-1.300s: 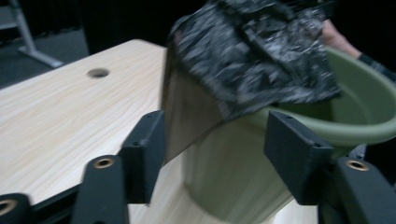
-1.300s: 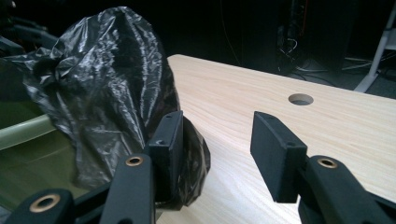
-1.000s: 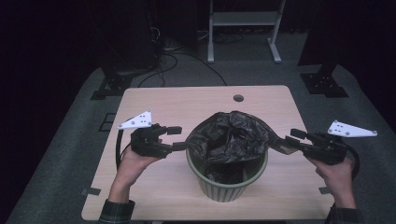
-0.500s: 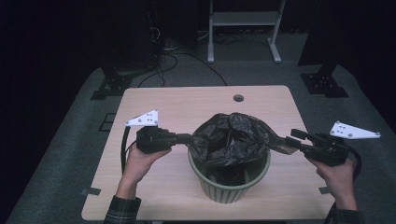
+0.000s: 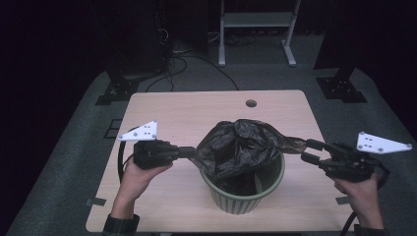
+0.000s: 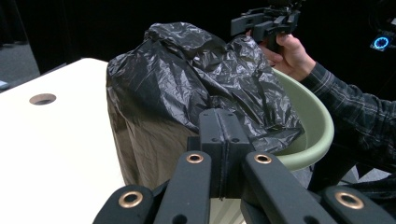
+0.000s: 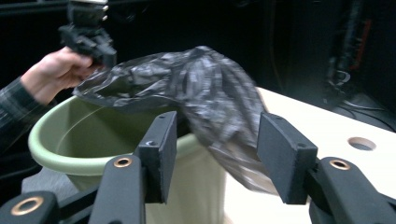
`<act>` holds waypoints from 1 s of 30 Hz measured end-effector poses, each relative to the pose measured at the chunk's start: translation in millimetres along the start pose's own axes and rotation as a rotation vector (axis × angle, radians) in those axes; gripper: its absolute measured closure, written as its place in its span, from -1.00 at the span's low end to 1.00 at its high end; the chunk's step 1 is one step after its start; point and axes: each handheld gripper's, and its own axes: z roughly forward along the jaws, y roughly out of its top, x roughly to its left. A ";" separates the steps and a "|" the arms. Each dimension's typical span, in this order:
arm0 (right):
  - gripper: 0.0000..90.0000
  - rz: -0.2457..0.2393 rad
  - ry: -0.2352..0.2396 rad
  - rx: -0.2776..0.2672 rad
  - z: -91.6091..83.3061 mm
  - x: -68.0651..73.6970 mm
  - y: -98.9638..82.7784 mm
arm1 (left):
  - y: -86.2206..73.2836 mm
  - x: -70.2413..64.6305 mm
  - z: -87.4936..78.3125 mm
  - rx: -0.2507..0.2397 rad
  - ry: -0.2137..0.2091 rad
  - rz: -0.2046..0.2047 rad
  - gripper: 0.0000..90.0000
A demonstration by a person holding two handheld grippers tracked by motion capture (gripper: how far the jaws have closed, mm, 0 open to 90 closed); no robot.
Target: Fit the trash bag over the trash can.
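A black trash bag [image 5: 241,147] sits bunched over a pale green bin [image 5: 246,196] at the table's front middle. My left gripper [image 5: 189,151] is shut on the bag's left edge; in the left gripper view its jaws [image 6: 223,116] meet on a fold of the bag [image 6: 187,70] above the bin's rim [image 6: 313,126]. My right gripper [image 5: 310,150] is at the bag's right corner. Its jaws [image 7: 219,140] have just been opening, and the bag [image 7: 205,84] hangs loose between them without either pad pressing it.
The bin [image 7: 70,140] stands on a light wooden table [image 5: 162,113] with a round cable hole [image 5: 251,103] near its far edge. Beyond the table are dark stands, cables and a white frame [image 5: 255,19] on the floor.
My left gripper moved right to the bag and closed on its left edge. The right gripper's jaws parted and it drew slightly away to the right. The bag now spans wider between the two.
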 end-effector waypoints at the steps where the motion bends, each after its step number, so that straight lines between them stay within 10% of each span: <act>1: 0.02 -0.008 0.013 0.007 5.3 1.8 0.8 | 0.3 -0.2 0.2 -0.002 -0.004 0.000 0.99; 6: 0.05 -0.014 0.045 0.047 31.5 1.3 3.0 | 2.6 -2.6 1.6 -0.009 -0.012 0.006 0.99; 13: 1.00 -0.039 0.050 0.067 39.6 10.3 2.6 | 2.6 -11.1 -1.5 -0.016 -0.027 0.007 0.99; 30: 1.00 -0.049 0.155 0.120 1.5 58.2 -16.1 | -28.7 -53.4 -9.9 -0.010 -0.091 -0.046 0.99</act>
